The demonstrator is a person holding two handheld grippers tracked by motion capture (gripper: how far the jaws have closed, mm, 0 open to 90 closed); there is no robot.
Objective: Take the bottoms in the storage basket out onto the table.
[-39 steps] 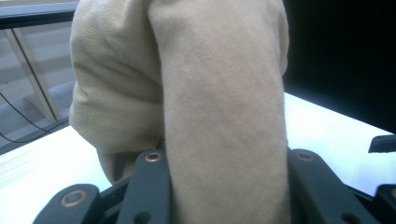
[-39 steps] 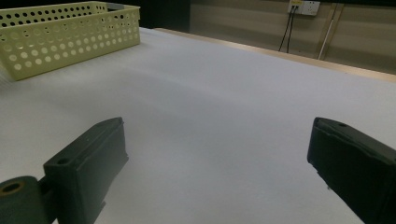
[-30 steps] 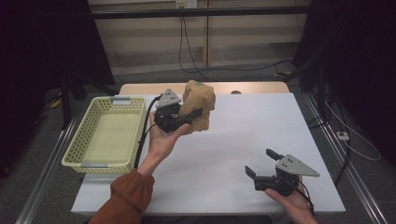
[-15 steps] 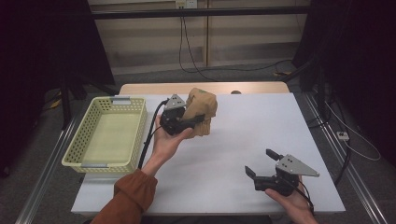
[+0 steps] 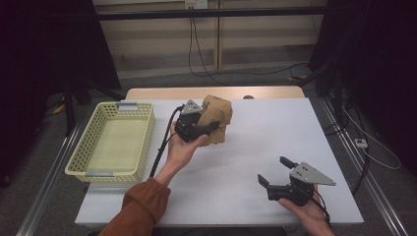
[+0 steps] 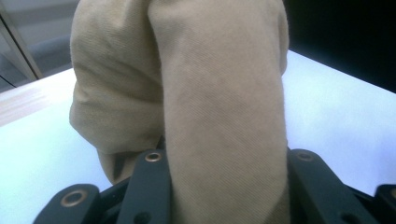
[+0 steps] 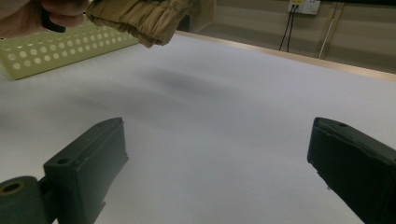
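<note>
Across the white worktop, which takes up most of the high view, your two hands work well apart. At its left edge stands a pale yellow perforated basket, its long side running away from you. Just beside the basket, toward the far middle of the worktop, you hold up a bunched tan cloth, a soft garment with a gathered hem; seen from your right gripper's camera, that hem hangs clear above the surface and casts a faint shadow beneath it. Your left gripper has its fingers clamped narrow on a thick fold of that cloth, and in the left gripper view the fold rises straight up between the two black fingers, pressed on both sides. Your orange sleeve comes in from the near edge below it. At the near right corner, your right gripper rests low in your palm with its fingers spread wide, holding nothing, bare worktop between them.
</note>
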